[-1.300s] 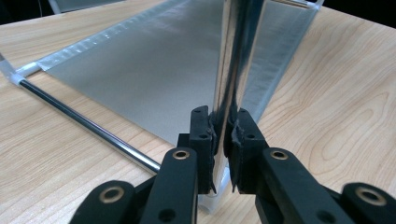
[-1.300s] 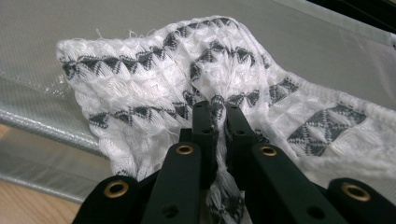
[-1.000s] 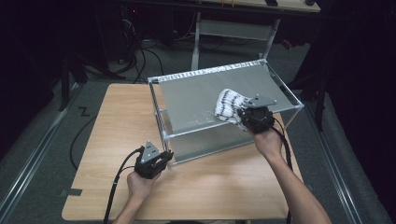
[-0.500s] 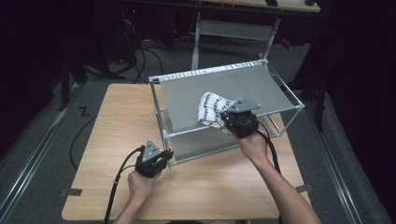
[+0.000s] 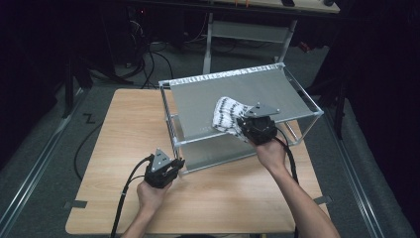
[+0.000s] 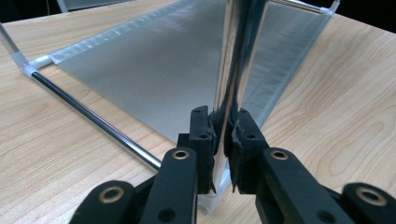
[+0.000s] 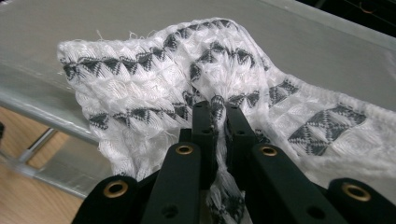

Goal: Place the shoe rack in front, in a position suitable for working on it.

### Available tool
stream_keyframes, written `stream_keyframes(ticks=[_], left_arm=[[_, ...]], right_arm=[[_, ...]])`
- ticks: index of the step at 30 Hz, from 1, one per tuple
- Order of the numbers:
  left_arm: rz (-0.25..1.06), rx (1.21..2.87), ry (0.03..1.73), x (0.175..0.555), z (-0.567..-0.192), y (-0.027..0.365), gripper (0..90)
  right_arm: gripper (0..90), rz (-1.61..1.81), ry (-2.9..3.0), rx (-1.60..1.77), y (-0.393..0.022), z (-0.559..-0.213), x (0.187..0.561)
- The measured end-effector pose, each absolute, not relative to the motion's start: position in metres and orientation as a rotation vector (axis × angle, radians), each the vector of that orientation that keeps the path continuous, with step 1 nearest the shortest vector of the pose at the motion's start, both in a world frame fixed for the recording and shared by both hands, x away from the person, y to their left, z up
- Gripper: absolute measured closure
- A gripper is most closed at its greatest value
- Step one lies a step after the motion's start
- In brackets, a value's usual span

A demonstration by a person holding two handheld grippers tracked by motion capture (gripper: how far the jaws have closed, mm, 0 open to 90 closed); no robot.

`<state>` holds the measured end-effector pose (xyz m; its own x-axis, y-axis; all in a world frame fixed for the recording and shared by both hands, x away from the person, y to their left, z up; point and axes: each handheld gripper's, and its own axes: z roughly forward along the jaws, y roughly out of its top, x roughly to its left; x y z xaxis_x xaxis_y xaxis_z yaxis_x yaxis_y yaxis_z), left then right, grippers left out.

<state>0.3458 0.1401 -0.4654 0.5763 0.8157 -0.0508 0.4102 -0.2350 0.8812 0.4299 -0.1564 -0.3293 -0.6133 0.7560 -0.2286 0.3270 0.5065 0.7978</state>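
A metal two-tier rack [image 5: 257, 89] stands on the wooden table [image 5: 124, 129]. My left gripper [image 5: 176, 163] is at the rack's near left corner, shut on the upright chrome post [image 6: 238, 56]; in the left gripper view my left gripper [image 6: 219, 119] has both pads pressed on the post. A white cloth with a dark diamond pattern [image 5: 225, 114] lies bunched on the top shelf near its front edge. My right gripper [image 5: 242, 125] is shut on a fold of the cloth [image 7: 140, 93]; in the right gripper view my right gripper [image 7: 218, 112] pinches the fabric.
The rack's lower shelf [image 5: 213, 151] is a bare grey sheet, with a chrome rail [image 6: 93, 119] along its side. Bare table lies left of and in front of the rack. Cables and a metal stand [image 5: 247, 29] are on the dark floor behind.
My right gripper has dragged the cloth leftward across the top shelf, most of it in the first half second. The left gripper has stayed clamped on the post.
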Motion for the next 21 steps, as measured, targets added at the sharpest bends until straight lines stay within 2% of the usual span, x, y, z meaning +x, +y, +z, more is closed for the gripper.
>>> stream_keyframes(ticks=[21], left_arm=[[0.539,1.853,1.007,0.348,-0.465,0.139,81.2]], right_arm=[[85.5,1.089,2.252,0.772,-0.108,-0.330,0.412]])
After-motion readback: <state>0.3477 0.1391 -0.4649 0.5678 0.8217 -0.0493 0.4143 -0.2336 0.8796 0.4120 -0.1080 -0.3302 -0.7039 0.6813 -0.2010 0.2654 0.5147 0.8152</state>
